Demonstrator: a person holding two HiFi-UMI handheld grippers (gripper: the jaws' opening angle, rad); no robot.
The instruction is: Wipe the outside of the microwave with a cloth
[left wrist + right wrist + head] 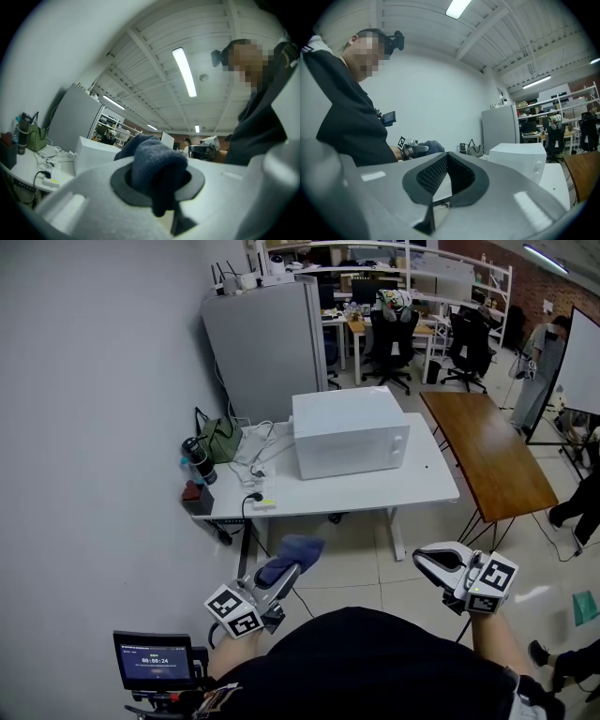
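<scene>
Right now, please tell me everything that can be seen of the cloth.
The cloth is dark blue and looks like soft, thick knit. It is bunched and pinched between the jaws of the left gripper, a rounded wad sticking out past their tips. It is held in the air, well short of the microwave on the white table; only the gripper touches it.

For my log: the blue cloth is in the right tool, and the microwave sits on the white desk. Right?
No: the left gripper view shows the cloth in the left tool. The microwave does sit on the white desk.
</scene>
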